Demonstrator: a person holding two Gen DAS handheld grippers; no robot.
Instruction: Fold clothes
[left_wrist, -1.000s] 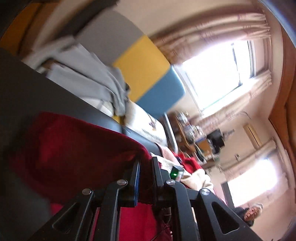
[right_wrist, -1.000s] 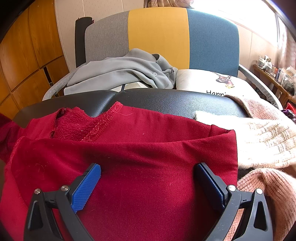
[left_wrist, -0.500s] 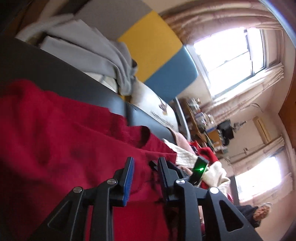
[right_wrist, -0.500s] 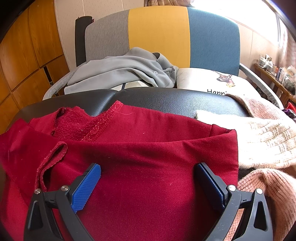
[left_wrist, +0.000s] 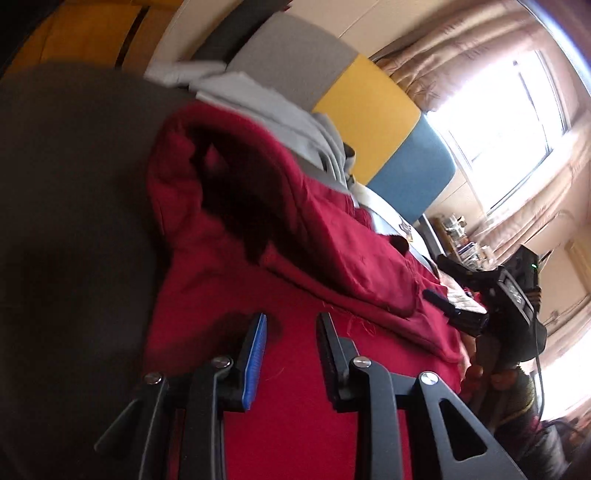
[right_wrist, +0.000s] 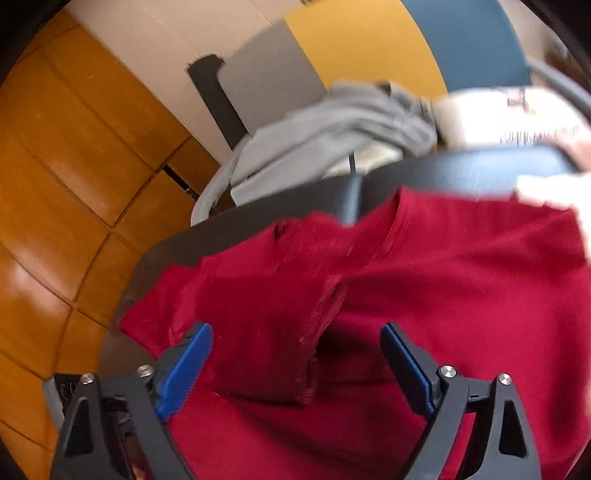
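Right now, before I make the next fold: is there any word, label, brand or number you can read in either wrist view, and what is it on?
None can be read.
White cushion: a dark line of print and a small emblem above it, both blurred past reading.
Red garment: no tag or print shows.
Right gripper, seen from the left wrist view: a green light, no legible marking.

A crumpled red knit garment (right_wrist: 443, 295) is spread on a black padded leather surface (right_wrist: 461, 170); behind that surface a grey, yellow and blue panelled chair (right_wrist: 369, 44) is placed, with a grey cloth garment (right_wrist: 332, 125) heaped on its seat; orange wooden wall panels (right_wrist: 74, 166) are seen to the left; a bright curtained window (left_wrist: 498, 122) is set to the right.
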